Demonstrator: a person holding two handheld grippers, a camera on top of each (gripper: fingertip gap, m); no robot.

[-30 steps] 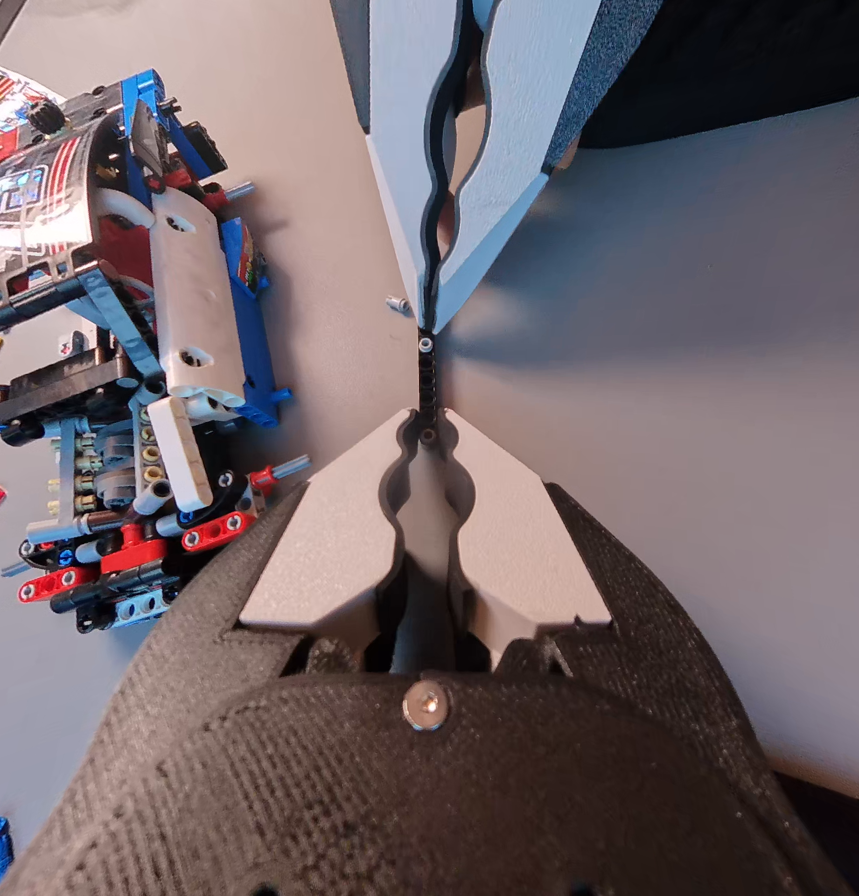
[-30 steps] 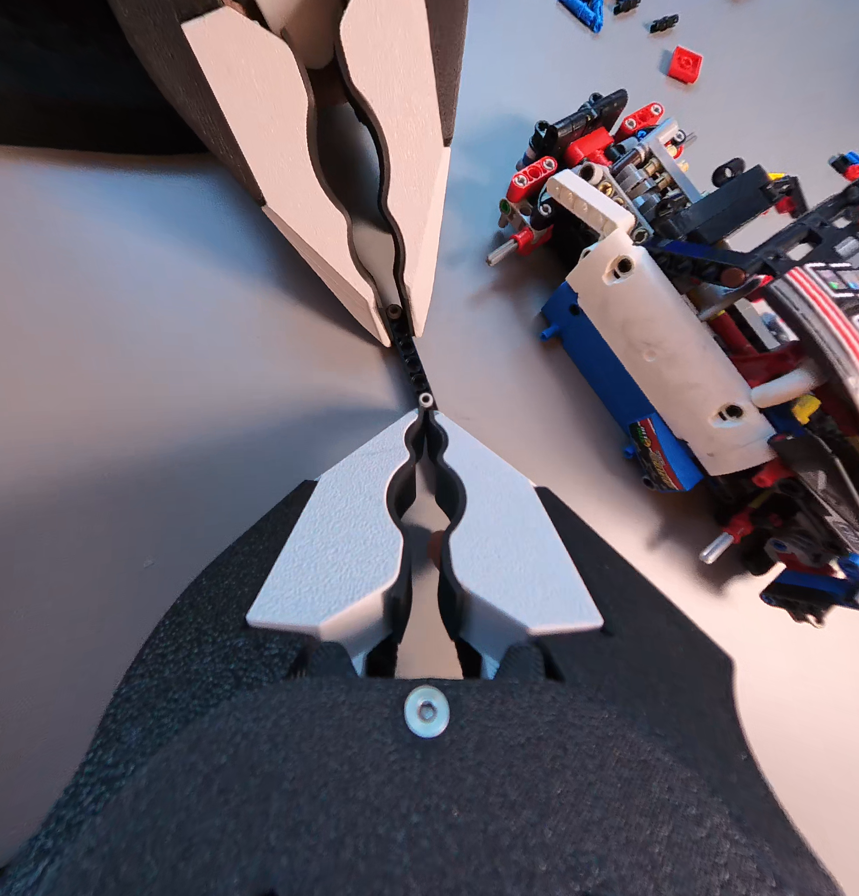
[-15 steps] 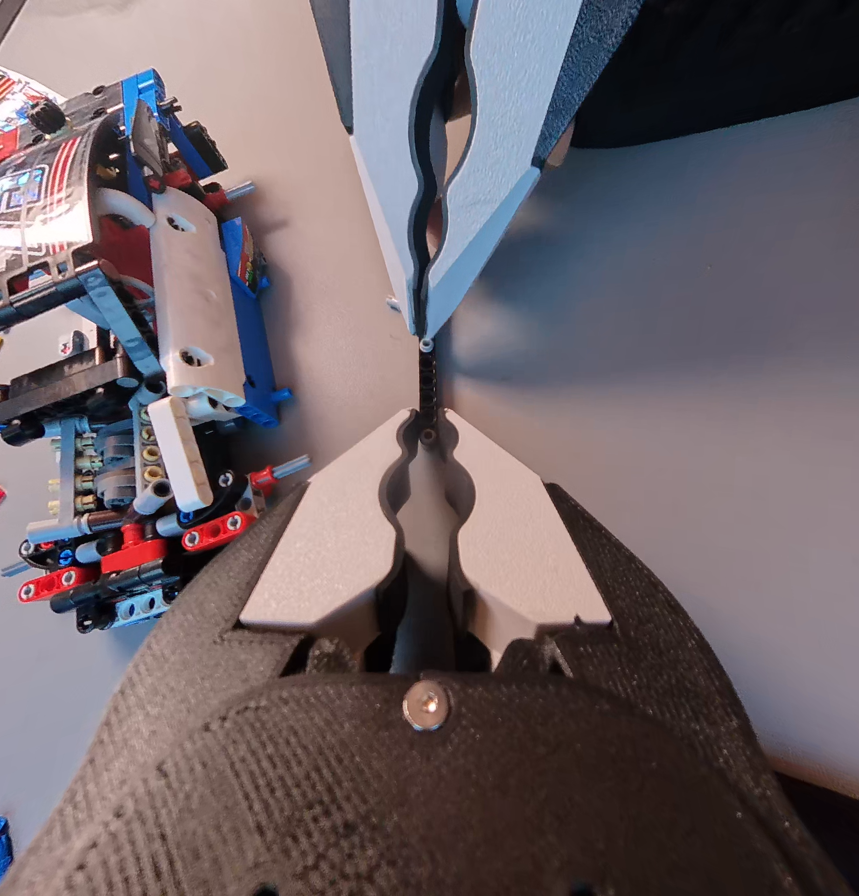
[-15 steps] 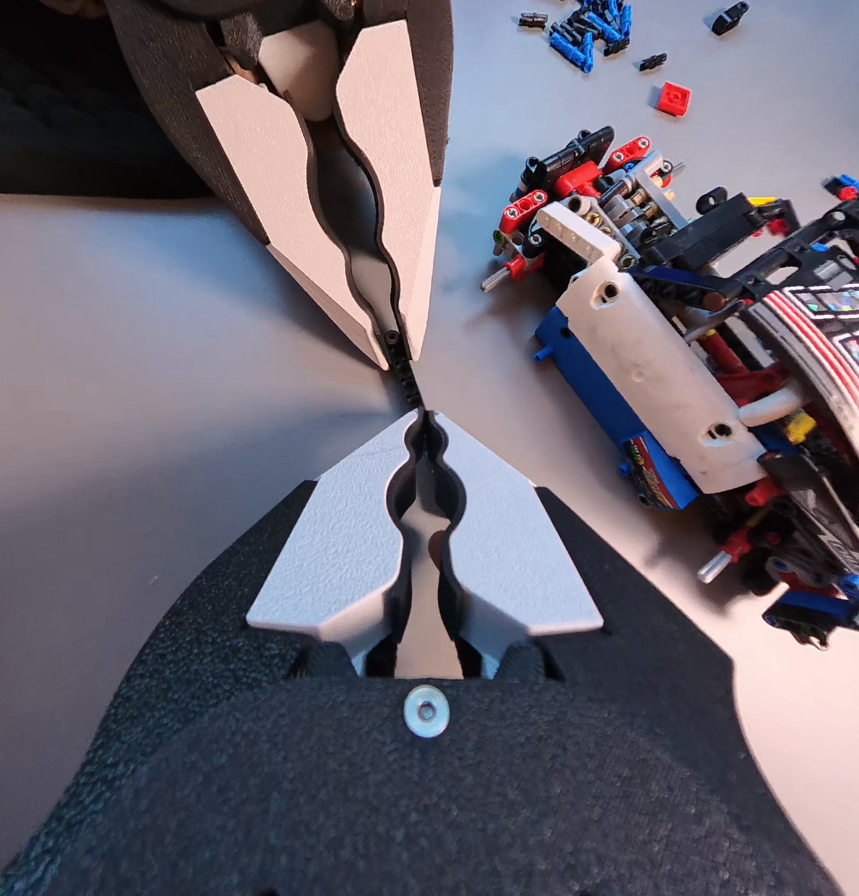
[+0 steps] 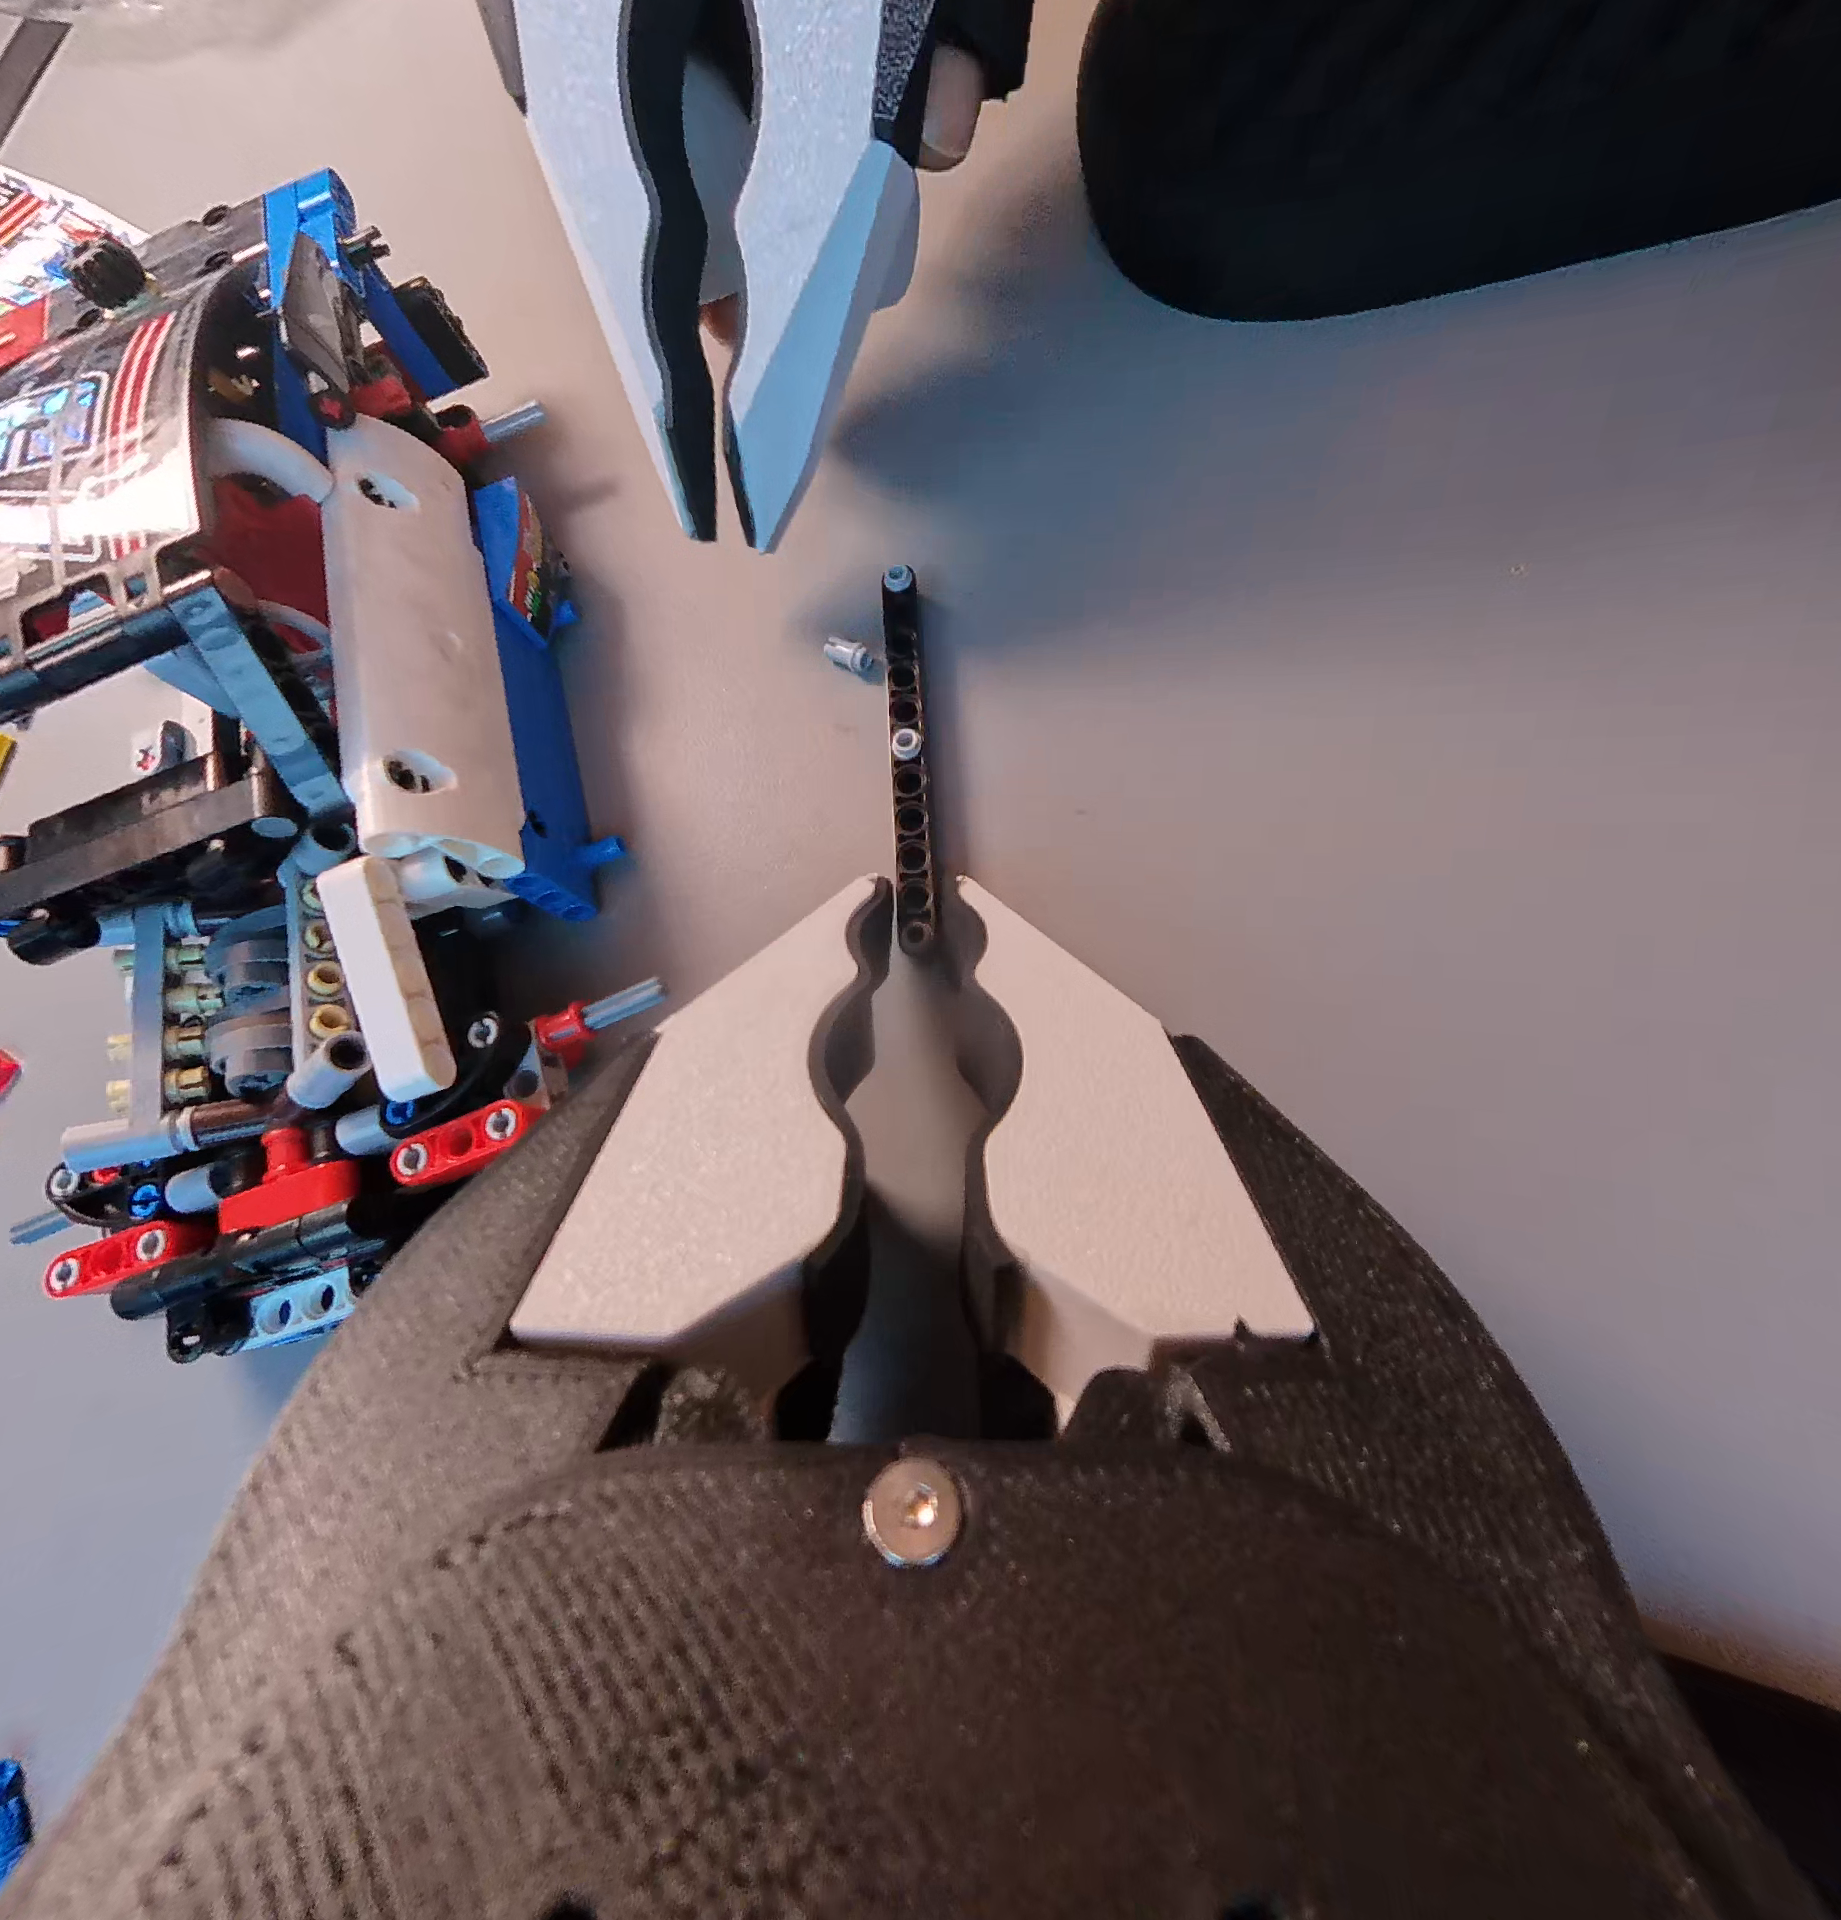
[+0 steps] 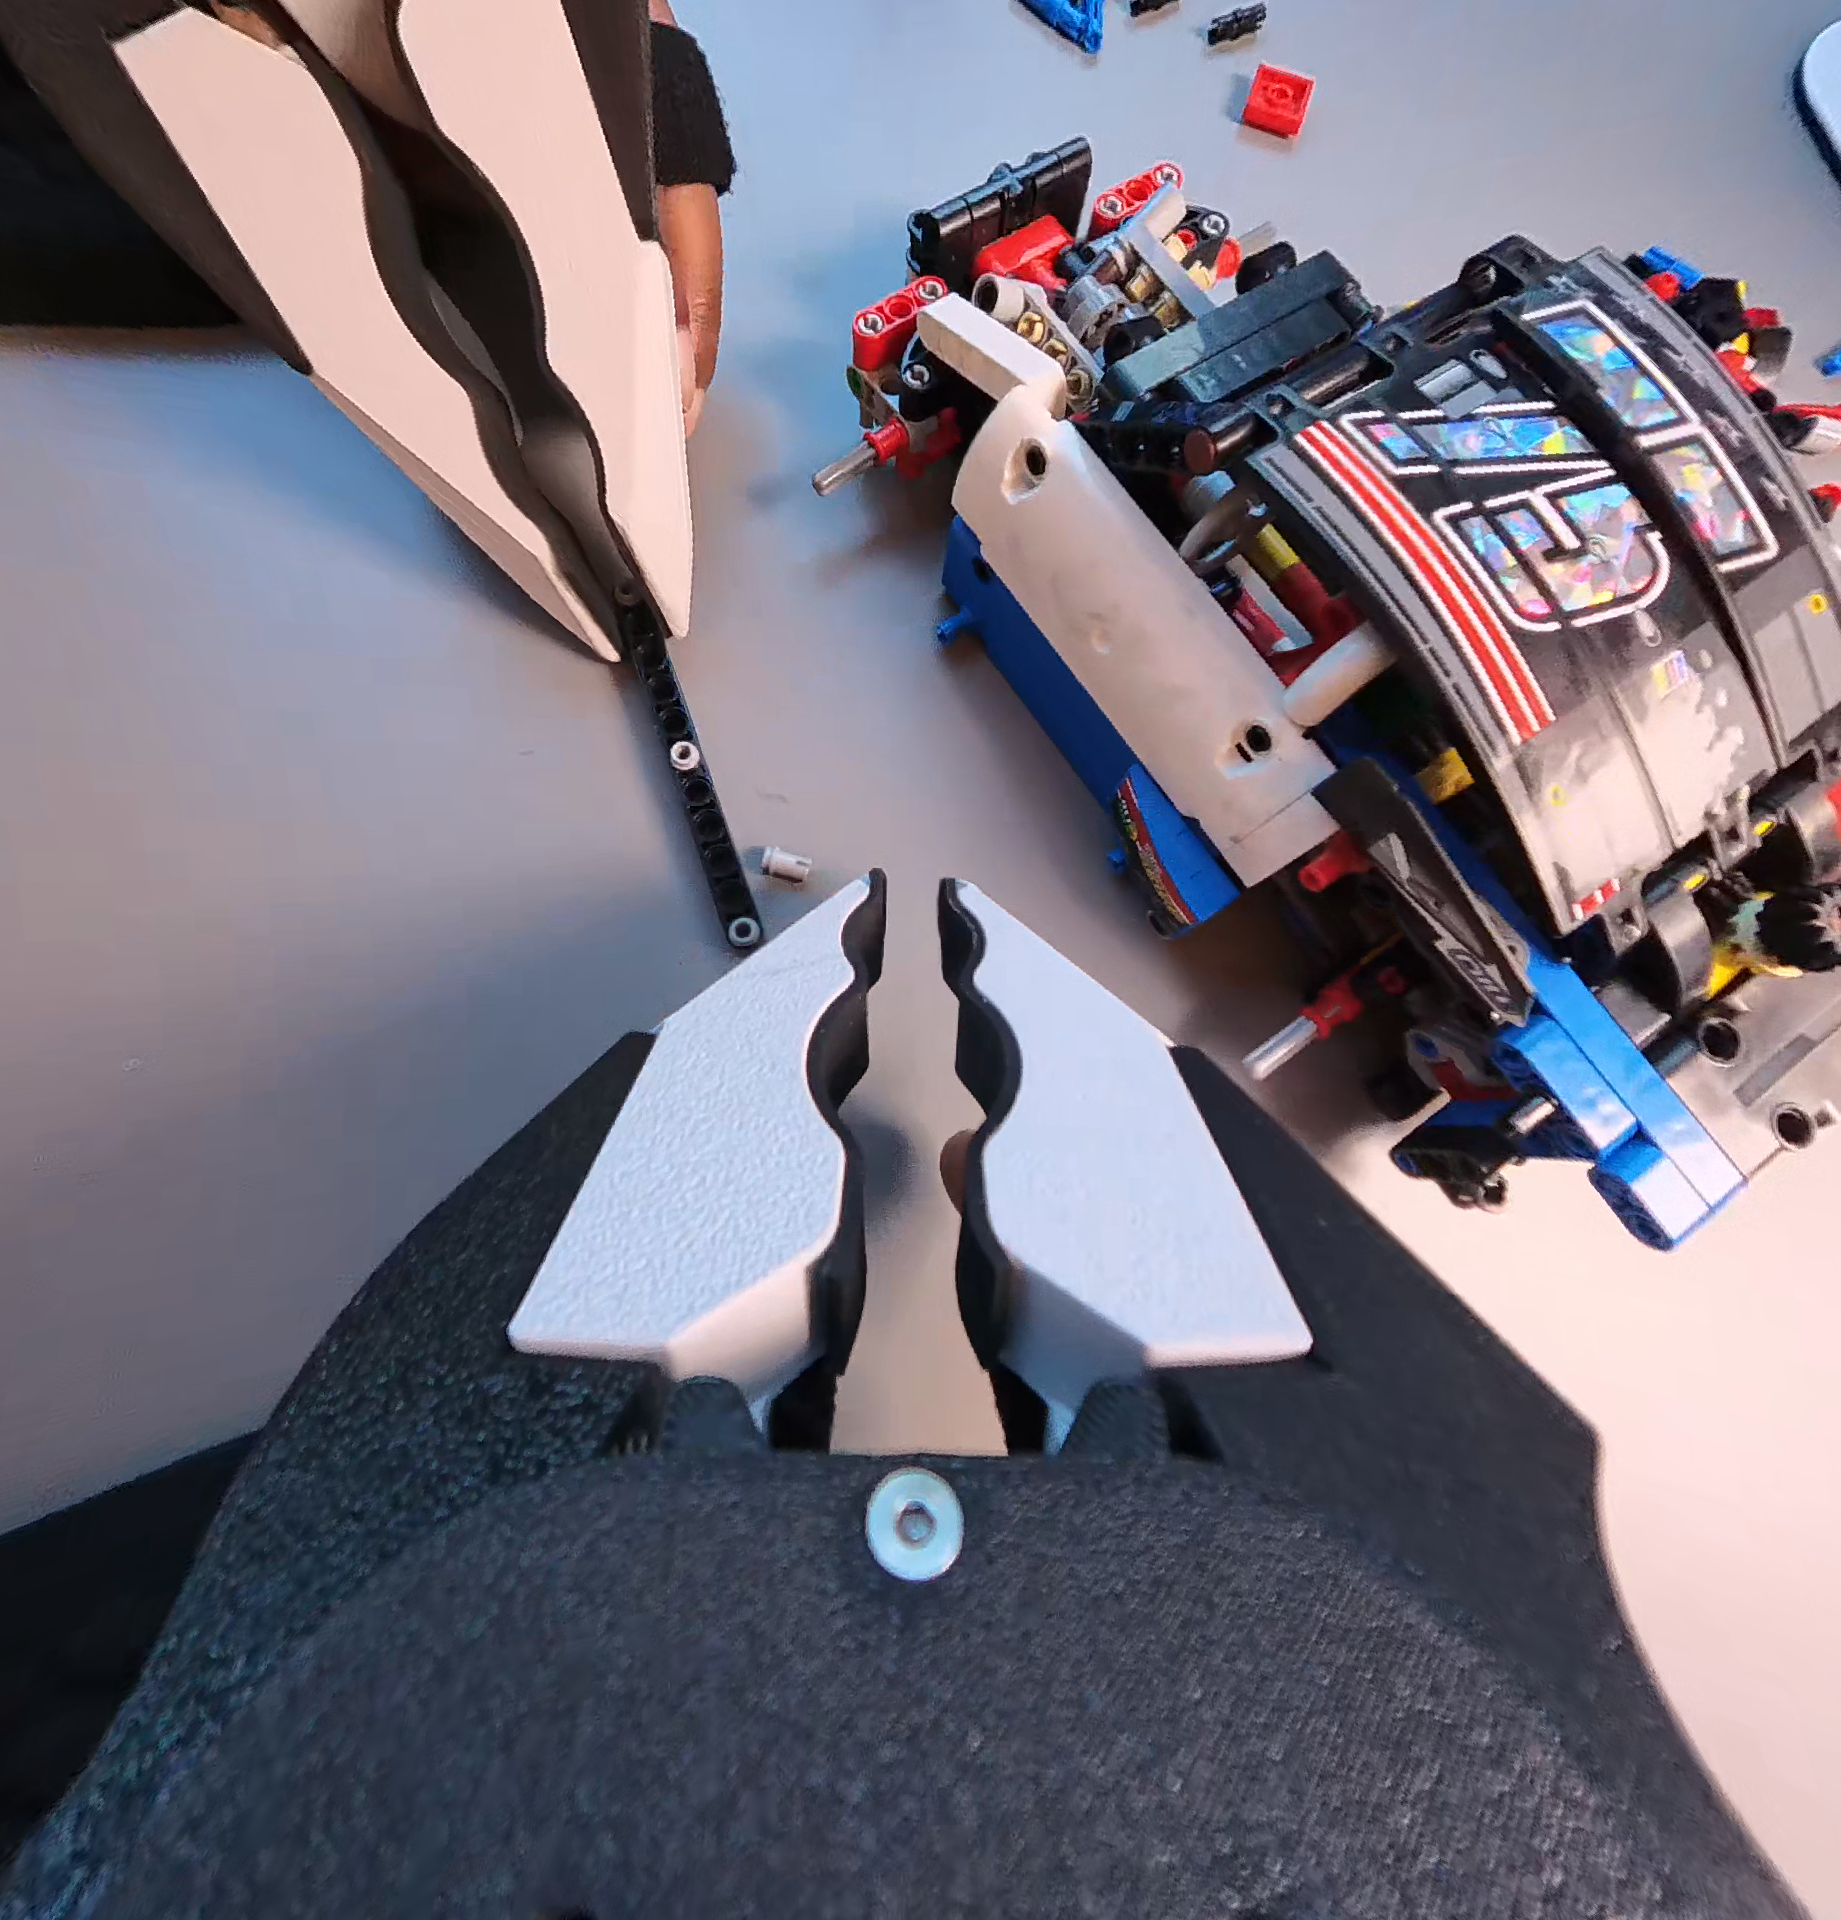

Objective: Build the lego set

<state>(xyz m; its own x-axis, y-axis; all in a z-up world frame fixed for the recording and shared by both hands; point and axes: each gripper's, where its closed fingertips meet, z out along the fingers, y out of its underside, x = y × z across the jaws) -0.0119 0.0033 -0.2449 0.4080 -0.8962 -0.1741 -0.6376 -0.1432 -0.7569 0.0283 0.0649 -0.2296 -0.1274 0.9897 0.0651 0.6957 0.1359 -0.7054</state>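
The left gripper (image 5: pixel 916 904) clamps the black beam (image 5: pixel 908 758); the right gripper (image 6: pixel 911 899) stands empty, jaws parted; the next move is probably seating the grey pin (image 6: pixel 784 862) lying just beside it.

Right gripper (image 6: pixel 911 899) let go of black beam (image 5: pixel 911 769) (backed away).

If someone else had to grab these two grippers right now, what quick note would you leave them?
Left gripper: shut on one end of the long black beam, which holds two grey pins.
Right gripper: open, empty, just off the beam's free end.
A loose grey pin lies on the table beside the beam.
The half-built car sits apart, untouched.
Done: two pins seated in the beam.
Left: probably fit the loose pin, then join the beam to the car.
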